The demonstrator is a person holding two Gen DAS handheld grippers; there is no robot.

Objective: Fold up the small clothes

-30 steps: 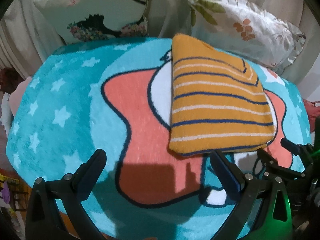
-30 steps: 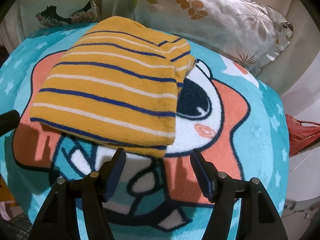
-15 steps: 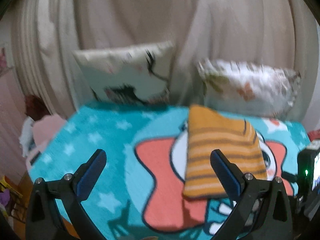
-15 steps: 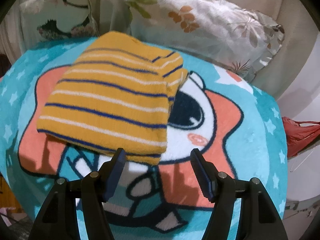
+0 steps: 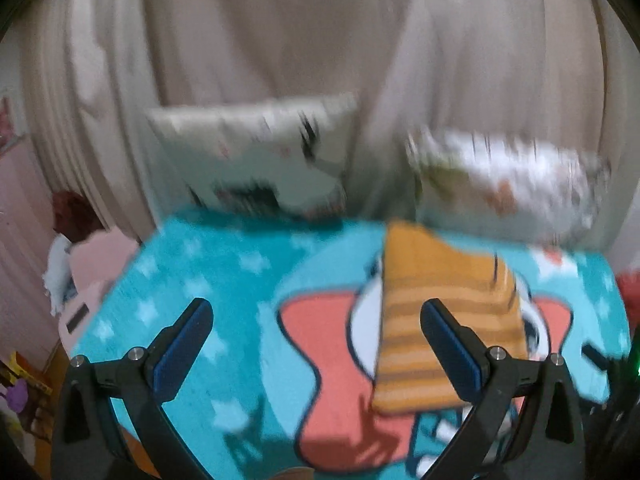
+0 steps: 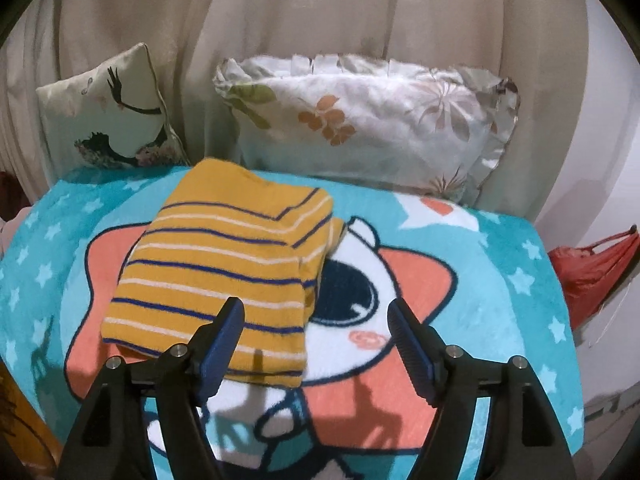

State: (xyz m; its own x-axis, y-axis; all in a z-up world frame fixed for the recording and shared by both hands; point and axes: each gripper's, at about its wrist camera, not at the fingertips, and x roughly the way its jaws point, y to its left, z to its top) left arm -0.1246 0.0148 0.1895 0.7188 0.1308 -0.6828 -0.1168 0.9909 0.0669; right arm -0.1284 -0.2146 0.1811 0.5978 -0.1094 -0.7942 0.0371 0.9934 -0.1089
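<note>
Knitwear, soft and light: the striped top [image 6: 224, 276] lies folded in a thick block on the blanket [image 6: 500, 280], near the pillows [image 6: 372, 120]. It will sag if pinched at 1 corner, so take the stacked near edge. Left gripper [image 5: 316, 344] gapes empty; right gripper [image 6: 316, 344], jaws just widening, holds nothing either.

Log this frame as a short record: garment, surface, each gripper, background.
garment: striped top, folded, flat on the blanket
surface: teal cartoon blanket
left gripper: open, empty, above the blanket
right gripper: open, empty, jaws just widened, clear of the top
background: two pillows against a beige curtain
fold: looks done
</note>
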